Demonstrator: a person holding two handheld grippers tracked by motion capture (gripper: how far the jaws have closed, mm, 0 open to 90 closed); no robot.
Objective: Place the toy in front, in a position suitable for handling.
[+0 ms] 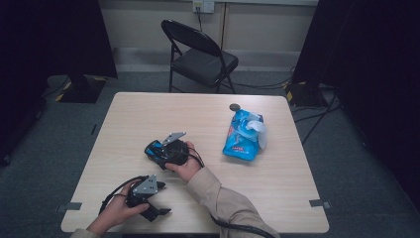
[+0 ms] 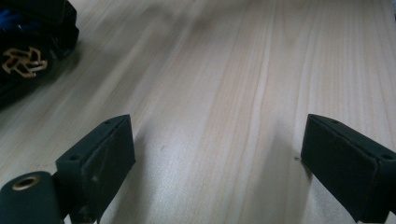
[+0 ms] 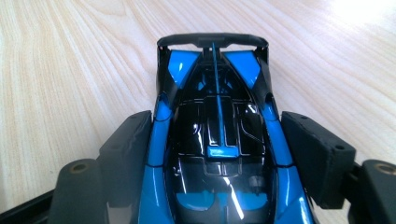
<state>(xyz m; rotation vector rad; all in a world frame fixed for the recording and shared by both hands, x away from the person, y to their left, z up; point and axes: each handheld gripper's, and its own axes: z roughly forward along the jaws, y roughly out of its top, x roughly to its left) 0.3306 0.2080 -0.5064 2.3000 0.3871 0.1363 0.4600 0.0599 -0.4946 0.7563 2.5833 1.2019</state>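
Observation:
A blue and black toy sports car (image 3: 217,98) stands on the light wooden table (image 1: 148,114), its rear wing pointing away in the right gripper view. My right gripper (image 3: 215,140) straddles it, one black pad against each flank, shut on the car. From above, the right gripper (image 1: 166,151) sits left of the table's middle with the car (image 1: 152,148) poking out on its left. My left gripper (image 1: 157,210) rests near the front edge. In its own view, the left gripper (image 2: 217,144) stands wide open over bare wood.
A blue snack bag (image 1: 242,136) with a white torn top lies right of centre, a small dark round thing (image 1: 234,106) just behind it. A black folding chair (image 1: 198,54) stands beyond the table. A dark object with a gold emblem (image 2: 25,60) shows in the left gripper view's corner.

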